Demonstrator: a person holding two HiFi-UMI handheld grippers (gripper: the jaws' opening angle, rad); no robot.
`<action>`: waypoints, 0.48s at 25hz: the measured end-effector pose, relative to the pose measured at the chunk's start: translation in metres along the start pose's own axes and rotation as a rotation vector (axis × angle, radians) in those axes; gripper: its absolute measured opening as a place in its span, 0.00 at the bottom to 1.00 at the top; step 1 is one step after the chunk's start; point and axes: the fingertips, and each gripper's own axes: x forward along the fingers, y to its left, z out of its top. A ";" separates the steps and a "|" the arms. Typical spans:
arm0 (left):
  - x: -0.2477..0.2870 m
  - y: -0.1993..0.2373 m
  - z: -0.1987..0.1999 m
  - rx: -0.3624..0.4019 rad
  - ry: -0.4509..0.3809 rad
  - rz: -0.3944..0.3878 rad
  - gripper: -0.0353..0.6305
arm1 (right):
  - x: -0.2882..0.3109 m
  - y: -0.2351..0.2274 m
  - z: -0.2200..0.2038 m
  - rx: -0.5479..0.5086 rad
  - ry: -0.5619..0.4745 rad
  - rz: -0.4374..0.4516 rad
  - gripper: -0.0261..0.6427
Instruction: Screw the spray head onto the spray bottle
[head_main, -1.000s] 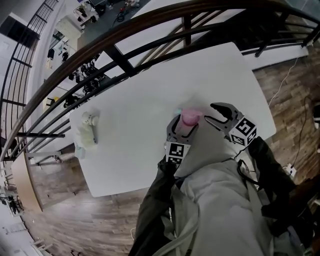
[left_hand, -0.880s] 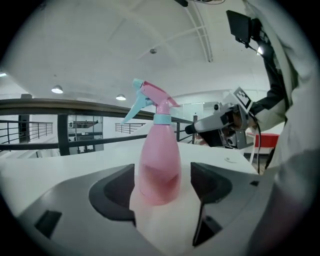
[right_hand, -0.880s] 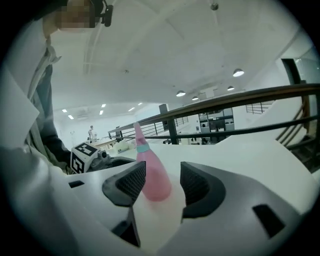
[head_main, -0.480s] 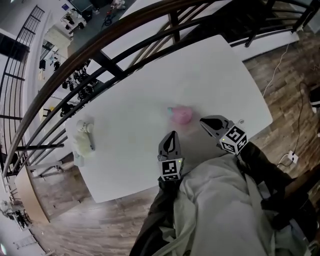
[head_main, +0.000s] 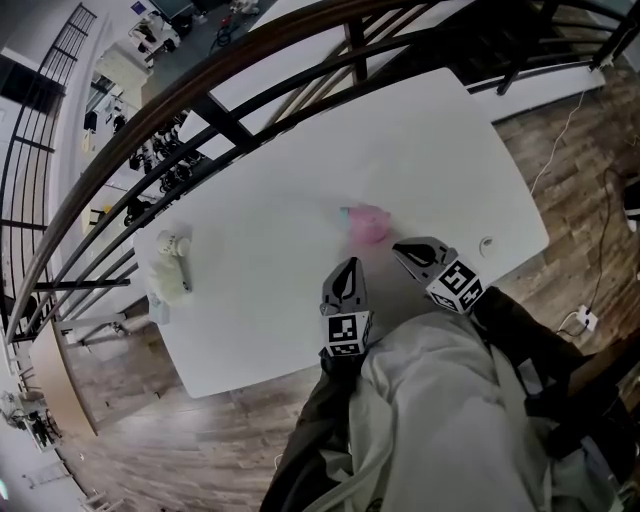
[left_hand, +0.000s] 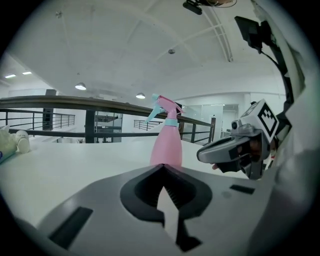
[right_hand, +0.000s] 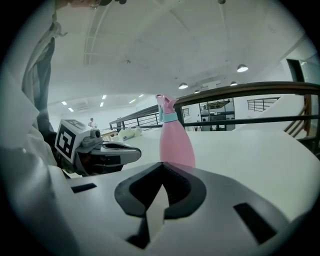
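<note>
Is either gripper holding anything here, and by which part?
Nothing is held. Left gripper and right gripper are shut and empty; the spray bottle stands free.

A white rectangular table (head_main: 280, 230) stands on a brown wooden plank floor (head_main: 200, 440). A pink plastic spray bottle with a teal collar (head_main: 367, 223) stands upright near the table's middle. A pale cream object (head_main: 170, 265), too small to identify, lies by the left edge, and a small round ring-like item (head_main: 487, 243) lies near the right edge.
</note>
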 end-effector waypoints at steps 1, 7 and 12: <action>0.000 -0.001 -0.002 0.004 0.007 -0.006 0.06 | 0.000 -0.001 -0.002 -0.003 0.007 -0.003 0.03; 0.003 -0.004 -0.012 -0.009 0.033 -0.019 0.06 | 0.001 -0.001 -0.011 0.001 0.031 -0.006 0.03; 0.003 -0.002 -0.014 0.007 0.045 -0.024 0.06 | 0.006 0.003 -0.012 -0.011 0.035 0.005 0.03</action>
